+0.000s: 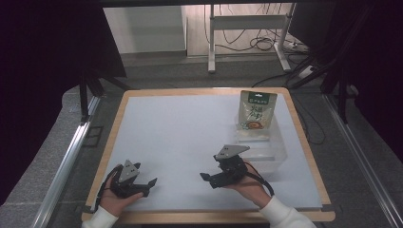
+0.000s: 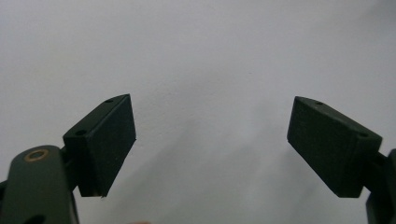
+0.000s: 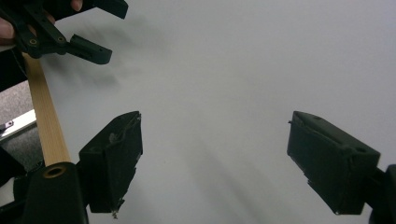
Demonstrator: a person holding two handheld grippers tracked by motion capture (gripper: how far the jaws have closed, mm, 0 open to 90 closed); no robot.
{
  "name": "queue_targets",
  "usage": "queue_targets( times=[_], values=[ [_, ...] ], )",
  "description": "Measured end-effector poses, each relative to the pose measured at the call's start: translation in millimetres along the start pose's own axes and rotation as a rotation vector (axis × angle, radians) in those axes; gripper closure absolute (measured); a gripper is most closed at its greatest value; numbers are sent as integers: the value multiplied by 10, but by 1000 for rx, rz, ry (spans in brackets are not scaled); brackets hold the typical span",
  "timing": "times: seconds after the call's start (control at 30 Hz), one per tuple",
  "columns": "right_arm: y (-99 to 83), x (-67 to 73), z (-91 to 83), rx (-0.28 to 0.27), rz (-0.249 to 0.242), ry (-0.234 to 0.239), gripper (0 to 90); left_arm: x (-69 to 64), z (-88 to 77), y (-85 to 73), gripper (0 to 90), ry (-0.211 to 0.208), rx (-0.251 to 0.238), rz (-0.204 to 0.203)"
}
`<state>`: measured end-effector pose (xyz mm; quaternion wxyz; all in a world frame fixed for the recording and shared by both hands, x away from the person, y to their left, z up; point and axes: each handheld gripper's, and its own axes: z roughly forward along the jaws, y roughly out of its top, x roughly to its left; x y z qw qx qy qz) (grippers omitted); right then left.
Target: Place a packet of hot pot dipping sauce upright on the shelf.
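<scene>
Two grippers rest low at the near edge of the table (image 1: 119,123) in the high view, both with nothing between their jaws: the left gripper (image 1: 146,186) near the front left corner, the right gripper (image 1: 207,179) nearer the middle. The snack pouch (image 1: 257,111) stands propped at the far right, leaning in the far end of a clear plastic box (image 1: 270,156) (its walls are hard to trace against the white surface), well apart from both grippers. As I judge it, the work on pouch and box has not begun.

In the left gripper view the jaws stand spread wide over bare white tabletop, holding nothing.

In the right gripper view the jaws are likewise spread and empty, with the left gripper (image 3: 95,53) farther off at the upper left beside the table's wooden edge. Reaching, grasping and placing all seem left to do.
</scene>
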<state>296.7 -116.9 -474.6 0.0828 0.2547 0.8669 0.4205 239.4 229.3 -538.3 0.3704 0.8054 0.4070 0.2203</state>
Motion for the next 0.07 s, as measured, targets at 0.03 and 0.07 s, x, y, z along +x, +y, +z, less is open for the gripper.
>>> queue_targets(
  times=[0.03,0.07],
  values=[
    [-3,12,8,-5,3,0,179,3,1,0,153,-1,2,-2],
    [-6,23,18,-8,0,1,178,5,1,-1,153,-2,2,-4]
  ],
)
